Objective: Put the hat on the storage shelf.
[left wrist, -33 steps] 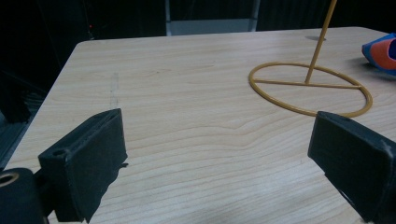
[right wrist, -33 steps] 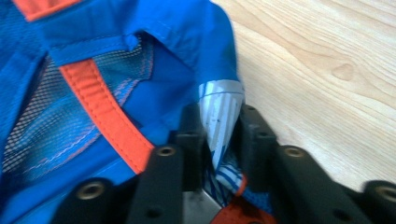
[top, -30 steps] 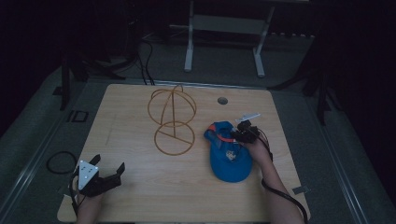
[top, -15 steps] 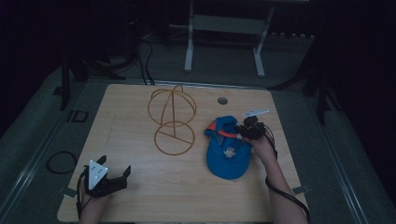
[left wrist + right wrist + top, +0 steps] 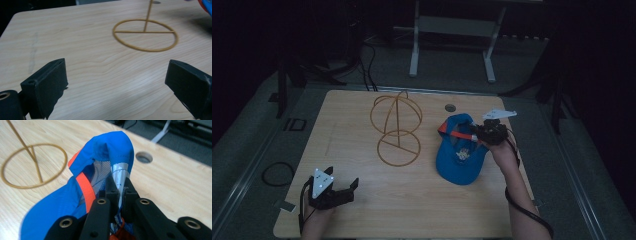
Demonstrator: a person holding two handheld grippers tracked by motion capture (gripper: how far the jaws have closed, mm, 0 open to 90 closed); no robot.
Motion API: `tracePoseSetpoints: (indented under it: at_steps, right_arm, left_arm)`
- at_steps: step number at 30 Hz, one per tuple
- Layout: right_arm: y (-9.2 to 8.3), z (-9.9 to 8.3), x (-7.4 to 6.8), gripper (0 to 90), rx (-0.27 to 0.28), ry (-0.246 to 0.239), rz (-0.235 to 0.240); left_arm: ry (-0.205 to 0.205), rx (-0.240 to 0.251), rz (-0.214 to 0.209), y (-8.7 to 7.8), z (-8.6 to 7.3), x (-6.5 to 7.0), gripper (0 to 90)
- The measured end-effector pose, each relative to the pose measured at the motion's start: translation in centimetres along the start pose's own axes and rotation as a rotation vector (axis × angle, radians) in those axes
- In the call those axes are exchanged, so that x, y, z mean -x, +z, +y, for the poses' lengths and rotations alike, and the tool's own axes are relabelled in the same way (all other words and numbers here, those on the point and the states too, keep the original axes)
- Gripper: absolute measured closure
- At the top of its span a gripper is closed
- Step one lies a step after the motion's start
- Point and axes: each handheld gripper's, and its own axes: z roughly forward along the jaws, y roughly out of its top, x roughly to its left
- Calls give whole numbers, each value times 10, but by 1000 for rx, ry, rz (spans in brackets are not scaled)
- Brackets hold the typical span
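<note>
right gripper (image 5: 119,187) is clenching the blue cap's (image 5: 459,155) rim, lifting it off the table (image 5: 422,200) | left gripper (image 5: 116,87) is resting released, wire stand (image 5: 145,35) ahead

Dim room, light wooden table (image 5: 412,210) (round hole (image 5: 450,107) near far edge), grey floor (image 5: 242,150), metal stand (image 5: 452,30) behind

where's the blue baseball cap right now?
In the high view the blue baseball cap with orange trim lies on the right half of the wooden table, right of the yellow wire stand, its rear edge pinched in the right gripper.
</note>
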Motion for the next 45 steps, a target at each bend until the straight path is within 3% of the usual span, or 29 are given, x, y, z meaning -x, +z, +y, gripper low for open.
tracePoseSetpoints:
  at_steps: [6, 7, 10, 11, 12, 19, 22, 23, 24, 29, 33, 41, 45]
  right_arm:
    - [-32, 22, -8, 871, 76, -39, 7]
    - [-36, 24, -10, 871, 89, -45, 10]
    - [-45, 29, -12, 871, 109, -55, 14]
    - [-53, 33, -15, 871, 128, -71, 16]
    - [-53, 33, -15, 871, 128, -71, 16]
    - [-79, 44, -24, 870, 190, -107, 17]
    - [-84, 45, -25, 871, 193, -107, 20]
    - [-84, 45, -25, 871, 193, -107, 20]
    - [-87, 44, -28, 870, 194, -114, 34]
    - [-91, 43, -37, 870, 190, -135, 51]
    - [-95, 43, -48, 870, 201, -149, 92]
    - [-98, 43, -59, 870, 207, -172, 113]
    - [-99, 42, -65, 871, 207, -177, 139]
  left_arm:
    - [22, -54, -104, -3, 27, 17, 46]
    - [22, -54, -104, -3, 27, 17, 46]
    - [13, -36, -151, -6, 41, 21, 46]
    - [36, -38, -171, -8, 53, 23, 46]
    - [36, -38, -171, -8, 53, 23, 46]
    - [90, 12, -244, -17, 103, 35, 52]
    - [122, 15, -272, -16, 123, 45, 60]
    - [122, 15, -272, -16, 123, 45, 60]
    - [147, 14, -289, -13, 135, 52, 60]
    - [214, -23, -353, -6, 157, 74, 60]
    - [277, -39, -407, -4, 177, 94, 113]
    - [315, -22, -445, 3, 203, 116, 128]
    - [345, -17, -470, 13, 224, 132, 128]
